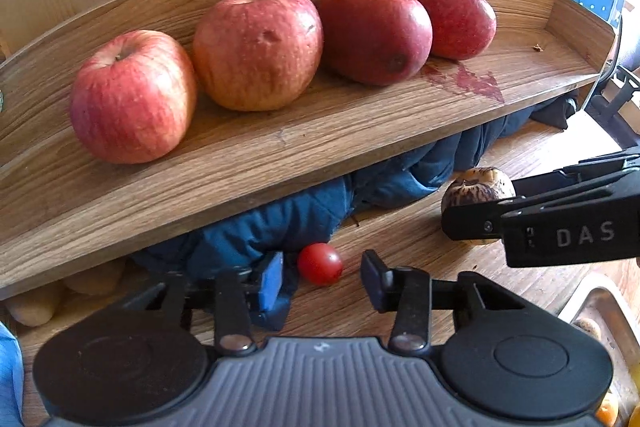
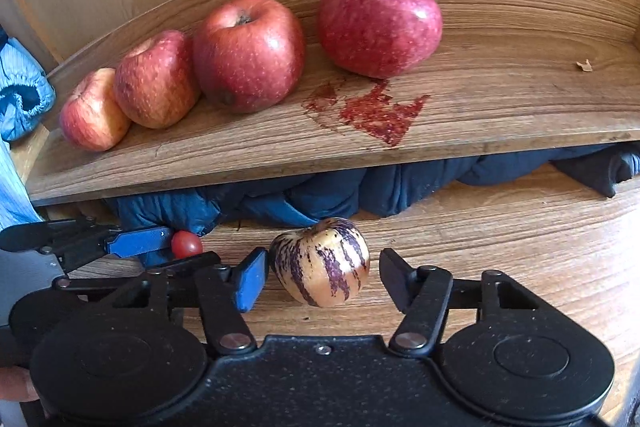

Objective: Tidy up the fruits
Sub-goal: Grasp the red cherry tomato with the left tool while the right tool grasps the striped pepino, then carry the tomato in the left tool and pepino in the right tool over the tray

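Several red apples lie in a row on a curved wooden shelf. Below it, on the wooden table, a small cherry tomato sits between the fingers of my left gripper, which is open with gaps on both sides. A cream, purple-striped fruit rests on the table between the fingers of my right gripper, also open; its left pad is close to the fruit, and the right one stands apart.
A red stain marks the shelf's free right half. Dark blue cloth is bunched under the shelf. Pale potatoes lie under its left end. A metal tray sits at the table's right. A light blue sleeve is at the left.
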The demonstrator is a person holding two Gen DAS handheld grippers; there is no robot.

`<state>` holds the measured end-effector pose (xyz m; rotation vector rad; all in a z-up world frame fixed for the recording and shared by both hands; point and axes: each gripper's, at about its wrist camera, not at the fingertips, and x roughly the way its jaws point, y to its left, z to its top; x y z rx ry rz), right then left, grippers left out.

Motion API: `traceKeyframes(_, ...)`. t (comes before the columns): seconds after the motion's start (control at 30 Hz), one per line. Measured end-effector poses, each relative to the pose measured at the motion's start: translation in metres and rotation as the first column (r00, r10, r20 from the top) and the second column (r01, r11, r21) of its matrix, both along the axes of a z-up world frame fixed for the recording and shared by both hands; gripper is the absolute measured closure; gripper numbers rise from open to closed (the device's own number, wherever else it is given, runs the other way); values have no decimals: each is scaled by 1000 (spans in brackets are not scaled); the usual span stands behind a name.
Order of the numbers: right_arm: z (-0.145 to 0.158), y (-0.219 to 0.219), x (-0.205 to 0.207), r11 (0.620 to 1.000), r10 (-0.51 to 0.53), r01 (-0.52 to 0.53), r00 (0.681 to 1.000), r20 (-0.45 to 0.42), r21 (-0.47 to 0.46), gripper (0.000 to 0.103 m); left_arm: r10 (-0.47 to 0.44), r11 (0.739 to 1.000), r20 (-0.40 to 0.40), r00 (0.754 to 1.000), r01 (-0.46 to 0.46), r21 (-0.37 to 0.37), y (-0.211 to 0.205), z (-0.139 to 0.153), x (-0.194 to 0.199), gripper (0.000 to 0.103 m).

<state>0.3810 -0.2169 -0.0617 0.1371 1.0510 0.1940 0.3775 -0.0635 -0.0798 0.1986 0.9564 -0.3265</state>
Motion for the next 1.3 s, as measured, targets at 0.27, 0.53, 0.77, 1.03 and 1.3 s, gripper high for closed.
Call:
traceKeyframes(0.27,0,8,0,999,20,-20,1000,16,-31,46,10,1000,2,1000,-10,10,4,3,2,76)
traceKeyframes(0.53,1,2,-8,1000,10,-10,1000,14,-15,46,5,1000,-2,1000,-5,9,6,7,-6,78)
traceKeyframes(0.77,3,-3,-19,1000,-8,8,1000,18,-2,46,-2,1000,-2,1000,2,9,4,11,-11,78)
traceKeyframes(1.03,5,-11,-39,999,-32,31,999,11,40,46,14,1000,5,1000,-14,5,5,20,-24,79)
traceKeyframes(1.3,15,-10,-60,998,-14,11,999,39,69,47,39,999,12,999,-39,-13,11,32,-48,79)
